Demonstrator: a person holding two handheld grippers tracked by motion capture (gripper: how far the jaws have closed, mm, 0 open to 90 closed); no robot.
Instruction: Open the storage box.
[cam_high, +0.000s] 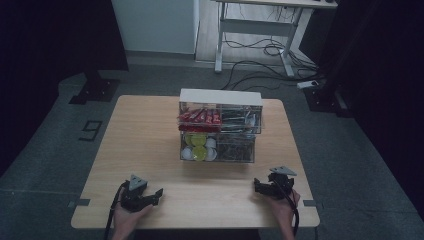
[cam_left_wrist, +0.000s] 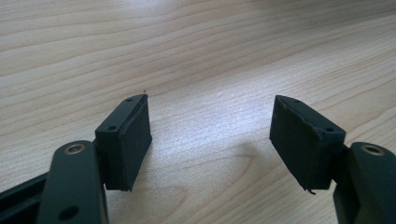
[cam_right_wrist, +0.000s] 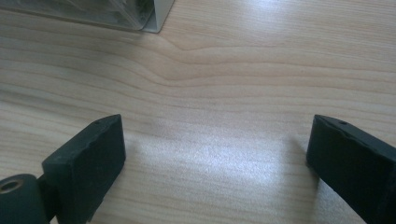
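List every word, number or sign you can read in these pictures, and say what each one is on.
"9": a dark numeral marked on the grey floor left of the table, in the high view.
Red packets in the drawer box: any print is too small to read.
Yellow-green and white lids in the lower drawer: no print legible.
Gripper views: no text on the wood or the black pads.

White desk (cam_high: 260, 20) stands beyond the table's far edge; cables (cam_high: 260, 65) and power strip (cam_high: 311, 84) on floor.
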